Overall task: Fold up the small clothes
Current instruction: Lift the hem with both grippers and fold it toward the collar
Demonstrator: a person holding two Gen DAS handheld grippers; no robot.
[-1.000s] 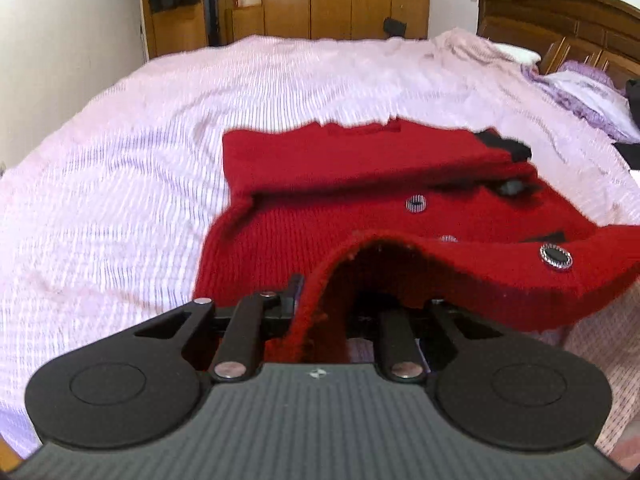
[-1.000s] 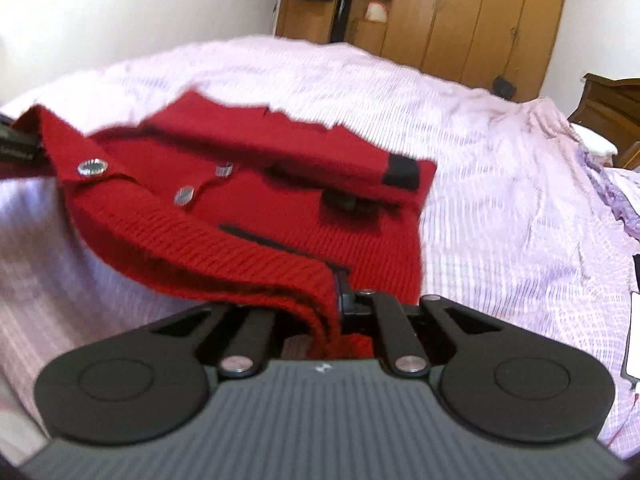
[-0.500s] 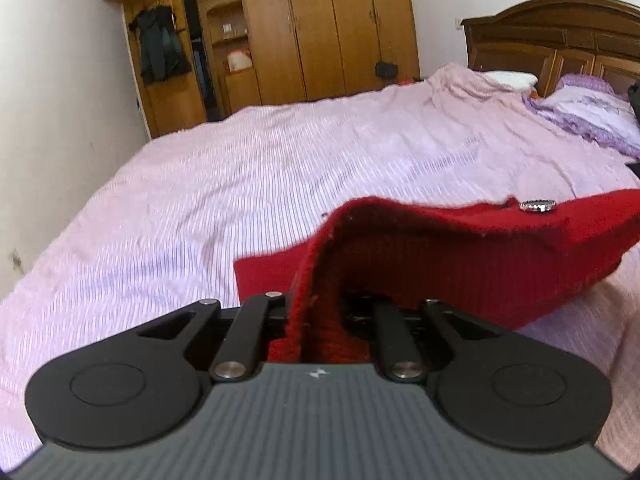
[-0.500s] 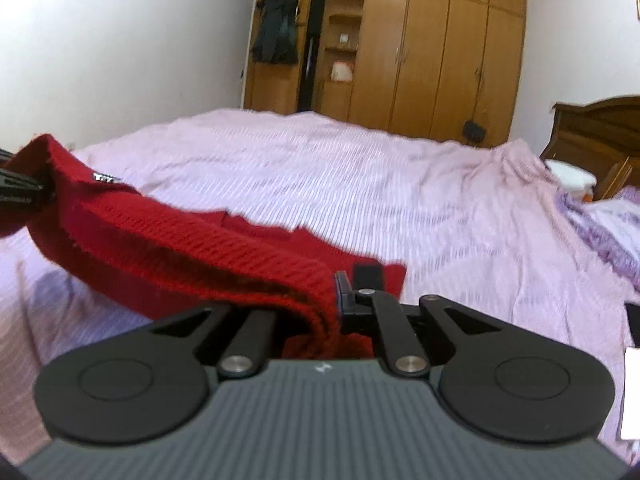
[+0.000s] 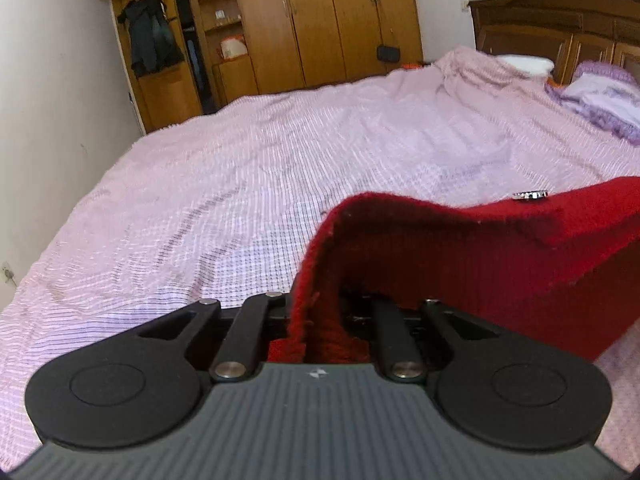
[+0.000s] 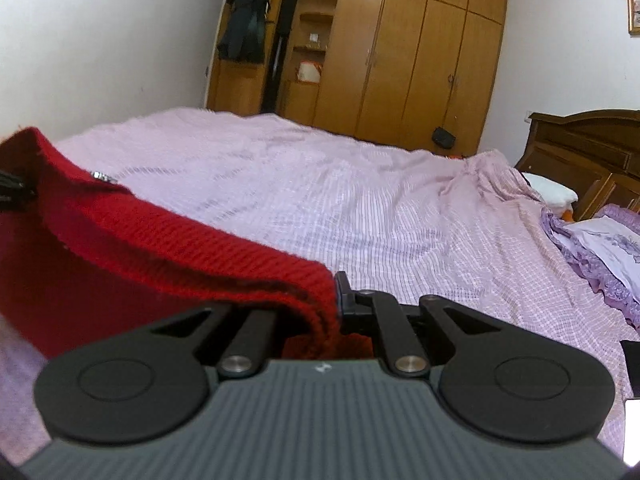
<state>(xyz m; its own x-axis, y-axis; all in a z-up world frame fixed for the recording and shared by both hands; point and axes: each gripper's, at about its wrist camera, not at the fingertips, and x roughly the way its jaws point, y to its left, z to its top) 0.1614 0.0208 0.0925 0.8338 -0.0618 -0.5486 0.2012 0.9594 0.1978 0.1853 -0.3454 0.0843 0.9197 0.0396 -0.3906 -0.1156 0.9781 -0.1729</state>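
A red knitted cardigan [image 5: 500,256] with metal buttons hangs stretched between my two grippers above the pink bedspread [image 5: 280,168]. My left gripper [image 5: 320,312] is shut on one end of its edge, the knit bunched between the jaws and hiding the fingertips. My right gripper [image 6: 334,304] is shut on the other end of the cardigan [image 6: 140,256], which runs off to the left in the right wrist view. There the left gripper's dark tip [image 6: 14,192] shows at the far left edge. The lower part of the cardigan is hidden behind the lifted fold.
The wide bed is covered by the pink striped spread [image 6: 360,208]. Pillows with purple frills [image 5: 600,100] lie by the dark wooden headboard [image 5: 560,28] at the right. Wooden wardrobes [image 6: 400,60] and a hanging dark jacket [image 5: 152,44] line the far wall.
Both grippers have lifted the cardigan's near edge and carried it forward across the bed. The flat folded part of the cardigan has dropped out of sight behind the raised fold.
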